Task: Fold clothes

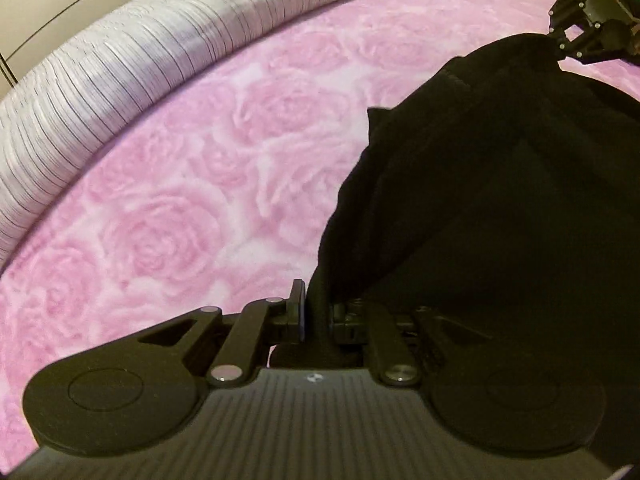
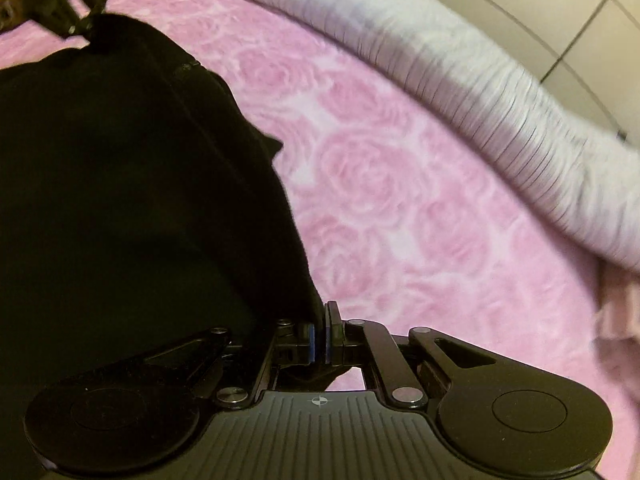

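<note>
A black garment (image 1: 480, 184) hangs stretched between my two grippers above a pink rose-patterned bedspread (image 1: 180, 200). My left gripper (image 1: 318, 312) is shut on one bunched corner of the cloth, which fills the right half of the left wrist view. The right gripper (image 1: 560, 46) shows at the top right there, pinching the far corner. In the right wrist view my right gripper (image 2: 322, 332) is shut on a thin edge of the black garment (image 2: 132, 184), which covers the left half. The left gripper (image 2: 86, 26) grips the other corner at the top left.
A rolled white-grey striped blanket (image 1: 132, 64) lies along the far edge of the bedspread, also seen as the blanket (image 2: 460, 68) in the right wrist view. Pale tiled wall (image 2: 560, 12) stands behind it. Some pinkish cloth (image 2: 616, 304) sits at the right edge.
</note>
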